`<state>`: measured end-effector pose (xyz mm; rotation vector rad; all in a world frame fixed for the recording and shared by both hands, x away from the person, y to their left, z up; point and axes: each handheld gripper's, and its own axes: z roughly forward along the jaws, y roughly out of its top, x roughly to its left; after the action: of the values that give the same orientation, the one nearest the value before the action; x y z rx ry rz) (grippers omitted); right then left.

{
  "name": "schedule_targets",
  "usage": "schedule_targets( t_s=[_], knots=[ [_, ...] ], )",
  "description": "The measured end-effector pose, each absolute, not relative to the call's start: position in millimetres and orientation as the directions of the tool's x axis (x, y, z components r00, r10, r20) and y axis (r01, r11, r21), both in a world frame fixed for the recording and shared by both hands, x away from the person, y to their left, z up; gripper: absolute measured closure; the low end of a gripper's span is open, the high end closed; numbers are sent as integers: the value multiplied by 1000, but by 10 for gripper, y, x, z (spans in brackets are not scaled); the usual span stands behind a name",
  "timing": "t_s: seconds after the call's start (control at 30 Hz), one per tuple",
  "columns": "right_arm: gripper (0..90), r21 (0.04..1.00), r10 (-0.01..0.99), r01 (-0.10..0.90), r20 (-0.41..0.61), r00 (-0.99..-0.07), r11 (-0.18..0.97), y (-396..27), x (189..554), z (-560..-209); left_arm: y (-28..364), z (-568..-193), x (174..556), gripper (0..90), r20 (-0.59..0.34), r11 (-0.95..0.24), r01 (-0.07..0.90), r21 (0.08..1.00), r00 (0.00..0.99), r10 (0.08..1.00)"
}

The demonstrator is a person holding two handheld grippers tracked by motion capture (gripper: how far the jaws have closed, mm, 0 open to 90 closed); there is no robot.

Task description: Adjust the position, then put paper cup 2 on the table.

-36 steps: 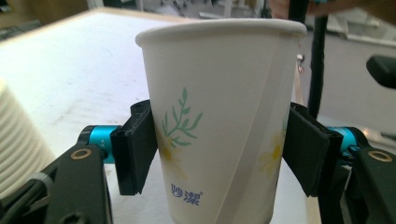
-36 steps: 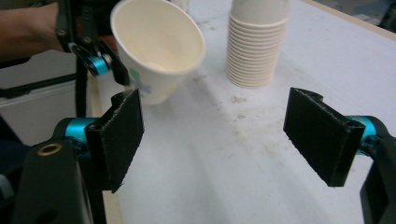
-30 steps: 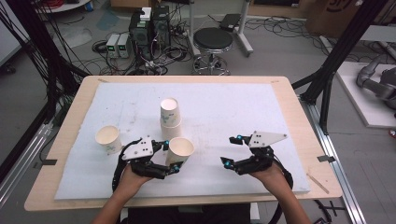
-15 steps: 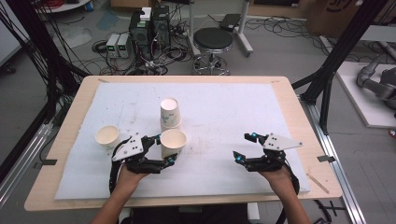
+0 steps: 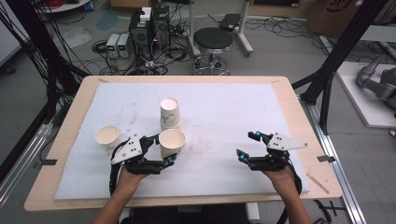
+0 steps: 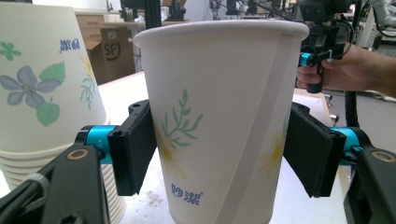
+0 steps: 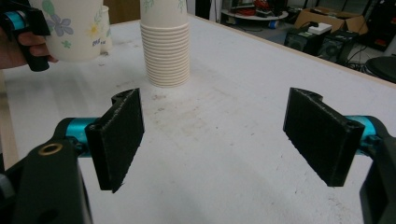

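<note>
Two single cups [image 5: 172, 142] [image 5: 107, 136], one stack [image 5: 170, 113]

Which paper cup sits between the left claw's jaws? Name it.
The single cup just in front of the tall cup stack, between the left claw jaws. The other single cup stands apart, left of that claw.

Black stool [image 5: 213, 39] and computer towers [image 5: 150, 24] behind table [image 5: 70, 121]

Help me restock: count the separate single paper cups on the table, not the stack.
2: one near the left edge, one between the left hand-held gripper's jaws. The stack may hide others.
</note>
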<state>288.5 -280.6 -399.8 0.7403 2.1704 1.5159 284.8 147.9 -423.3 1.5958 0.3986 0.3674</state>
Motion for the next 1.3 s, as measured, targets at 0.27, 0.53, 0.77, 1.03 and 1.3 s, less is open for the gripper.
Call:
schedule_targets(
  t_s=[0.27,0.53,0.77,1.03,1.3],
  knots=[
    [211,942,629,198,-18,-778,272,-2837,2871,-3997,1454,-4240,2859,299,-2,-49,27,998,887,462],
    [211,941,634,197,-23,-773,274,-2862,2873,-3991,1377,-4270,2901,296,-5,-59,37,998,888,461],
    [211,944,646,193,-26,-763,267,-2929,2865,-3975,1256,-4265,2978,293,-18,-54,50,997,877,480],
    [211,946,657,189,-33,-753,264,-2998,2844,-3962,960,-4264,3171,288,-51,-49,87,995,863,503],
    [211,948,661,192,-26,-750,255,-3035,2832,-3954,641,-4375,3319,288,-17,-189,134,973,854,520]
  ],
)
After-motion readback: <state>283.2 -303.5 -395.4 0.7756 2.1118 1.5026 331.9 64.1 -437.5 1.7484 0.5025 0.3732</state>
